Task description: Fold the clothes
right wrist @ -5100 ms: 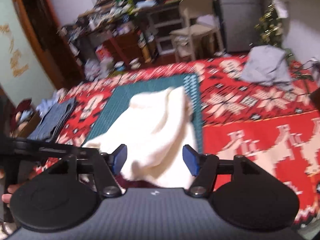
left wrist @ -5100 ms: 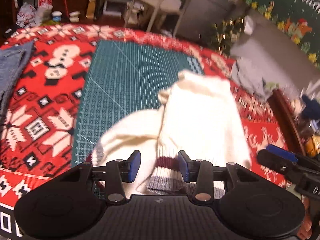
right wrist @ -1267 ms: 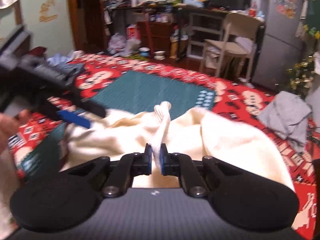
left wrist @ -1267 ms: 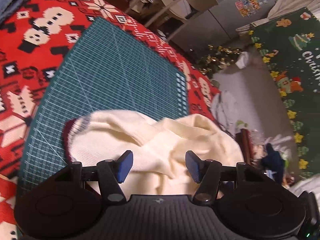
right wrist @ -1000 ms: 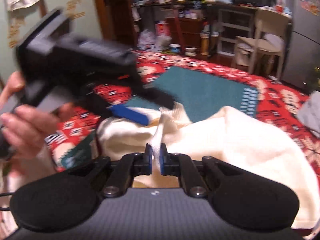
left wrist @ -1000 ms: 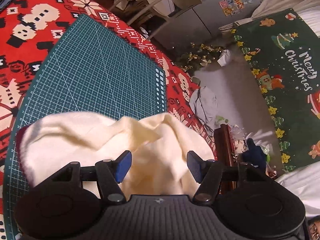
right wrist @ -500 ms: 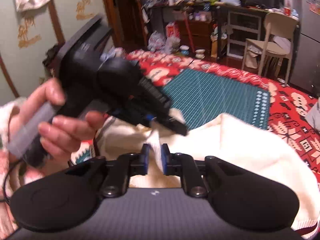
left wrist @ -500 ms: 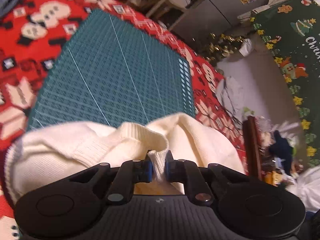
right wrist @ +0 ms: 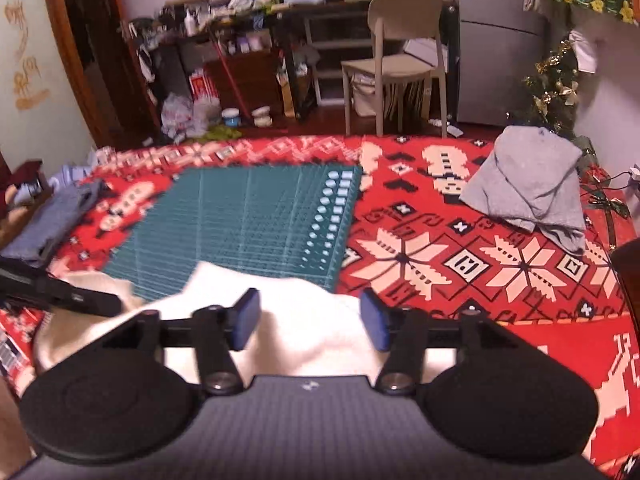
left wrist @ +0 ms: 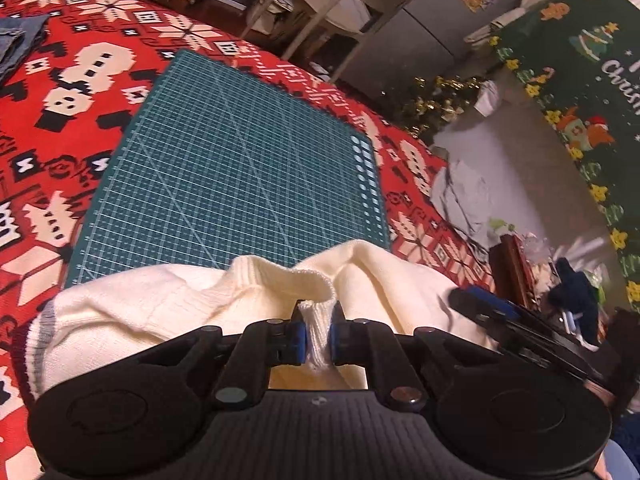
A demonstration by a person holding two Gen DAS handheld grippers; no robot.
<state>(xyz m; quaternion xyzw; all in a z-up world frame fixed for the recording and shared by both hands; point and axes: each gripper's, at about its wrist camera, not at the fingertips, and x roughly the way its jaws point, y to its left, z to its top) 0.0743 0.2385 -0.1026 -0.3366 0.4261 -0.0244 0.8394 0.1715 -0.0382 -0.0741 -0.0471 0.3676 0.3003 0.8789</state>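
Note:
A cream knit sweater (left wrist: 160, 304) with a maroon and grey striped hem lies bunched at the near edge of the green cutting mat (left wrist: 240, 168). My left gripper (left wrist: 317, 336) is shut on a ribbed fold of the sweater, near its neckline. My right gripper (right wrist: 310, 320) hovers over the sweater (right wrist: 304, 320) with its jaws opening and wide apart; its blue pads press on nothing. In the left wrist view the right gripper (left wrist: 492, 308) shows at the right edge of the sweater. The left gripper (right wrist: 60, 292) shows at the left of the right wrist view.
The mat lies on a red patterned cloth (right wrist: 440, 248). A grey garment (right wrist: 528, 188) lies heaped at the right. Folded blue jeans (right wrist: 48, 220) lie at the left. Behind stand a beige chair (right wrist: 400, 40), cluttered shelves and a small tinsel tree (right wrist: 556, 80).
The left gripper closed on the sweater's ribbed fold. The right gripper let go of the fold it held, opened wide and swung away to the right.

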